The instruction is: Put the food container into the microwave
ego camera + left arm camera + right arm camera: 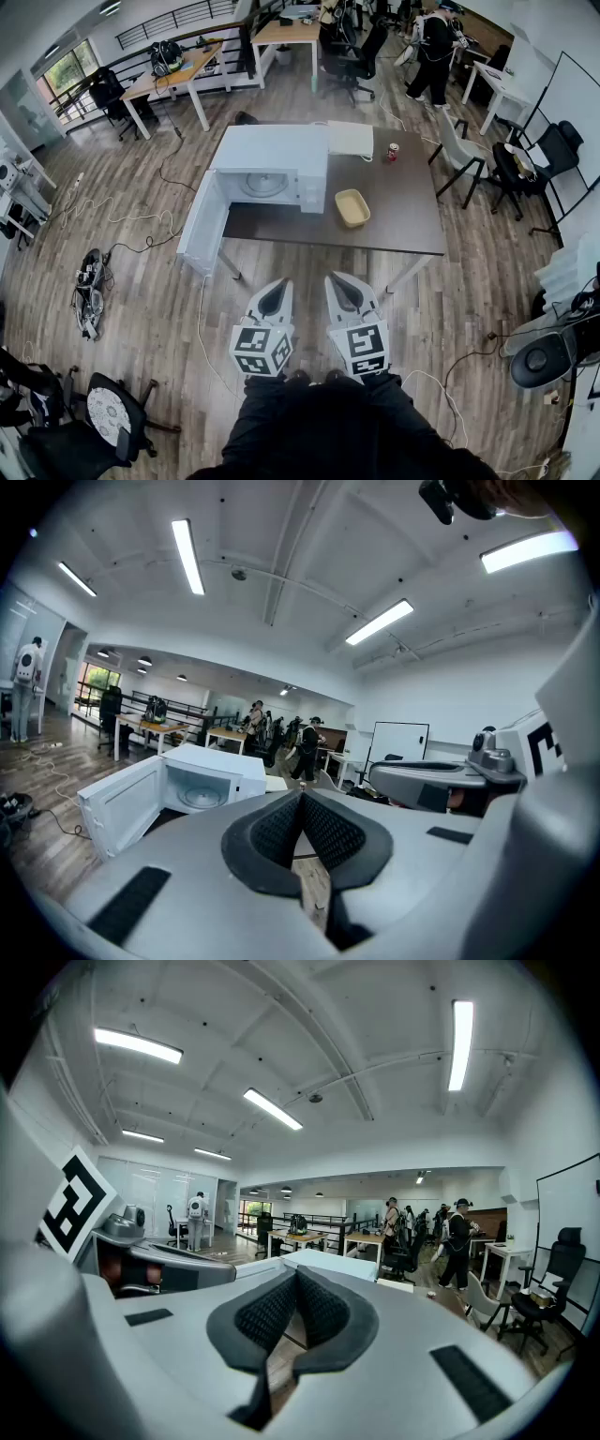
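Grippers: I see left gripper [275,298] and right gripper [343,289] at lower centre, each with jaws pressed together on nothing | yellow food container [352,207] sits on brown table [398,202] at centre, just right of white microwave [267,172], its door [201,228] swung wide.

Yellow food container [352,207] (empty) beside open white microwave [270,169].

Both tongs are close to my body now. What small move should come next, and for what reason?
Probably step closer and open the right tongs toward the yellow food container. Both these and the left tongs are shut, empty and short of the table. The container sits on it to the right of the microwave, whose door is already open.
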`<action>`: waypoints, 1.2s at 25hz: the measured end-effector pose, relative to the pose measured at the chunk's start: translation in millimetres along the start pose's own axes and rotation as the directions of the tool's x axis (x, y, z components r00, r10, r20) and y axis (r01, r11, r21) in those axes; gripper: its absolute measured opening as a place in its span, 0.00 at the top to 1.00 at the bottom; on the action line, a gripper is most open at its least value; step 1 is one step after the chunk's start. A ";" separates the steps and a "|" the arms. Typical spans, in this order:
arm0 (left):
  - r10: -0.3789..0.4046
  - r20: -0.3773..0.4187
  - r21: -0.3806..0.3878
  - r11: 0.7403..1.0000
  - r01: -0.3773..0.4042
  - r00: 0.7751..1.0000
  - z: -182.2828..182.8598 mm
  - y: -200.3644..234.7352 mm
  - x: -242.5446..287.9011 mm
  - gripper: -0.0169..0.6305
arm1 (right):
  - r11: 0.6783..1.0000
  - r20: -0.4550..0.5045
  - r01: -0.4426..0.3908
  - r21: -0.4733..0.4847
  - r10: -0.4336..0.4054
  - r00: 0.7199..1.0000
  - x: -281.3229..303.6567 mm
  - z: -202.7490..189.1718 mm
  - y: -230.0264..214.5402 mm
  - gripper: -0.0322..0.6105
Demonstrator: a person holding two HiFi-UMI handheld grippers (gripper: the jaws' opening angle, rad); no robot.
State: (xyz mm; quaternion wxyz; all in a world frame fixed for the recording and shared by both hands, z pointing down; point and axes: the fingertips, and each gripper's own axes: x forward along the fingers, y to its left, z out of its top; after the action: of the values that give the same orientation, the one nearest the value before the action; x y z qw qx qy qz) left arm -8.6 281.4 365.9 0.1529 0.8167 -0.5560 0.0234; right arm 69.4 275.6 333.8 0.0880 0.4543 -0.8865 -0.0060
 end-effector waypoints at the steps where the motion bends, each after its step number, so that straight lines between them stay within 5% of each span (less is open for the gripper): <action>1: 0.001 0.000 0.001 1.000 -0.001 1.000 1.9 4.1 0.7 0.92 | 1.000 -0.001 0.008 0.003 -0.008 1.000 3.5 1.0 0.8 0.91; 7: 0.006 0.001 -0.002 1.000 -0.006 1.000 6.8 28.4 4.1 0.92 | 0.995 0.008 0.065 0.078 -0.065 0.998 21.9 0.2 -4.6 0.91; 30: 0.010 -0.146 -0.072 0.997 -0.021 0.989 -51.9 122.9 -0.9 0.92 | 0.993 -0.180 0.090 0.077 -0.075 0.981 93.1 -63.5 54.8 0.91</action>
State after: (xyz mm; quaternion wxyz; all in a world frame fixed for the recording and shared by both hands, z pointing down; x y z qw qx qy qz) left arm -114.5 255.3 442.6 0.2228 0.8022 -0.5503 0.0635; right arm -17.7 237.0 415.4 0.1466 0.4926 -0.8551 0.0684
